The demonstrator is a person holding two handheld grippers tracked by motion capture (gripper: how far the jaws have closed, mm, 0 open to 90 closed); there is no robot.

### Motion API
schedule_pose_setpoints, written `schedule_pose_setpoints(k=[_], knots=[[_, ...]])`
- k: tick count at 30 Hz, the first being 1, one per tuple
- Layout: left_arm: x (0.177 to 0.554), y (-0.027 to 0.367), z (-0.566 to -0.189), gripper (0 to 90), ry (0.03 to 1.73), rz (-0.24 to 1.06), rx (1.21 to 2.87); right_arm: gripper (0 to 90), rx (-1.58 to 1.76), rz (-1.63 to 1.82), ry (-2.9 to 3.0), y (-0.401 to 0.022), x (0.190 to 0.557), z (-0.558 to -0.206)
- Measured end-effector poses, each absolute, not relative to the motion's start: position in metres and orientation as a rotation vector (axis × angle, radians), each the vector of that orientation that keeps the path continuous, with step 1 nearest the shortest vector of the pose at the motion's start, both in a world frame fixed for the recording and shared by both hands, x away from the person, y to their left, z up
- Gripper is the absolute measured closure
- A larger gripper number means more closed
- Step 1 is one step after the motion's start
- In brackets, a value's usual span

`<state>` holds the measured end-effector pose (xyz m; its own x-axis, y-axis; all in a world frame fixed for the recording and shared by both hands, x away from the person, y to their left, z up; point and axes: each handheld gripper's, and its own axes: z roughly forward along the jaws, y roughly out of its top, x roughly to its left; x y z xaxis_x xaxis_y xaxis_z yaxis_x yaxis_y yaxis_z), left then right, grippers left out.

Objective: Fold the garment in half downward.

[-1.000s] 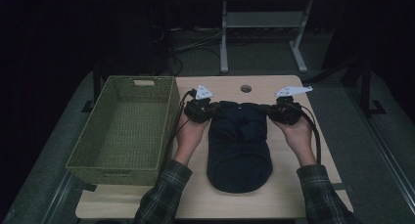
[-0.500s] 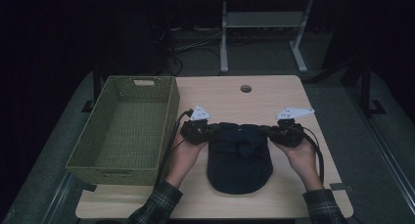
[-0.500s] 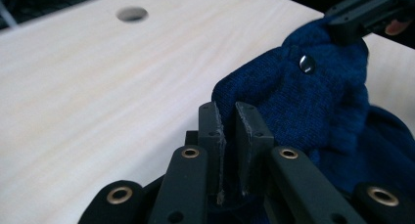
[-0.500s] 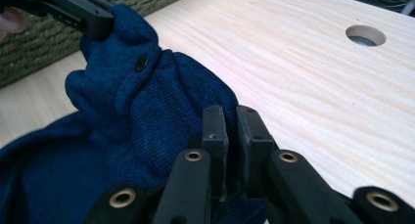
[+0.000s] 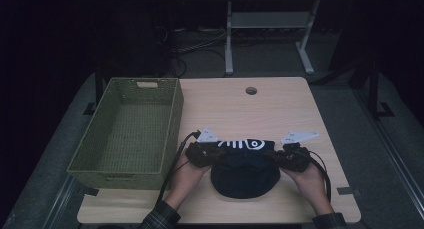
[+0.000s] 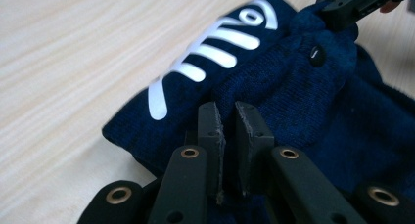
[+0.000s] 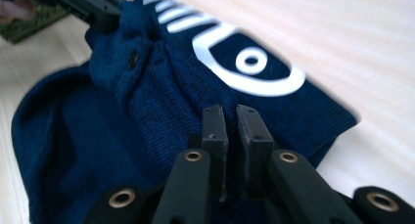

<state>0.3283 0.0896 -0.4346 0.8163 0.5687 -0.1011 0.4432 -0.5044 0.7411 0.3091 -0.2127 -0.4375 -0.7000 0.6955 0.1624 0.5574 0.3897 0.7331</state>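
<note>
A dark navy knit garment (image 5: 245,175) lies folded on the wooden table (image 5: 260,114), with a white fish-skeleton print (image 5: 242,143) showing along its far edge. My left gripper (image 5: 202,153) pinches the fold's left end and my right gripper (image 5: 286,156) pinches its right end, both low over the table. In the left gripper view the jaws (image 6: 226,110) stand nearly together with navy fabric (image 6: 293,97) caught between them. The right gripper view shows the same grip (image 7: 229,112) on the fabric (image 7: 156,106) beside the print's eye. A small dark button (image 6: 317,55) sits on the folded layer.
A green woven basket (image 5: 141,81) stands at the table's left, close to my left hand. A round cable hole (image 5: 251,90) lies in the far middle of the tabletop. Beyond the table a white desk frame (image 5: 229,44) stands on the dark floor.
Both grippers have drawn the garment's far edge toward the person and downward. The long garment is now folded shorter, and the fish print faces up.
</note>
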Motion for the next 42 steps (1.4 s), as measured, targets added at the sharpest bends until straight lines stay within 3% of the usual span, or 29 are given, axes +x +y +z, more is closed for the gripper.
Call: schedule_pose_setpoints(k=[6, 17, 22, 26, 30, 34, 36, 38, 42], knots=[[0.334, 0.082, -0.441, 82.0, 0.745, 0.266, 2.201, 83.3, 1.149, 1.171, 2.496, -0.208, 0.312, -0.448], [0.377, 0.076, -0.438, 81.9, 0.819, 0.314, 2.181, 83.3, 1.186, 1.162, 2.424, -0.206, 0.343, -0.446], [0.379, 0.077, -0.434, 81.2, 0.818, 0.3, 2.175, 82.6, 1.193, 1.171, 2.408, -0.207, 0.347, -0.446], [0.375, 0.081, -0.428, 76.7, 0.817, 0.287, 2.149, 77.7, 1.178, 1.191, 2.397, -0.209, 0.343, -0.44], [0.368, 0.086, -0.412, 63.8, 0.797, 0.294, 2.111, 61.0, 1.144, 1.241, 2.371, -0.212, 0.336, -0.425], [0.363, 0.09, -0.395, 57.5, 0.766, 0.306, 2.06, 58.5, 1.104, 1.319, 2.334, -0.214, 0.332, -0.406], [0.361, 0.091, -0.385, 56.4, 0.745, 0.311, 2.038, 59.0, 1.089, 1.348, 2.322, -0.214, 0.331, -0.398], [0.362, 0.091, -0.378, 57.5, 0.733, 0.322, 2.025, 65.4, 1.075, 1.362, 2.315, -0.215, 0.333, -0.391], [0.372, 0.087, -0.376, 77.4, 0.731, 0.313, 2.02, 80.2, 1.098, 1.34, 2.304, -0.217, 0.342, -0.389]])
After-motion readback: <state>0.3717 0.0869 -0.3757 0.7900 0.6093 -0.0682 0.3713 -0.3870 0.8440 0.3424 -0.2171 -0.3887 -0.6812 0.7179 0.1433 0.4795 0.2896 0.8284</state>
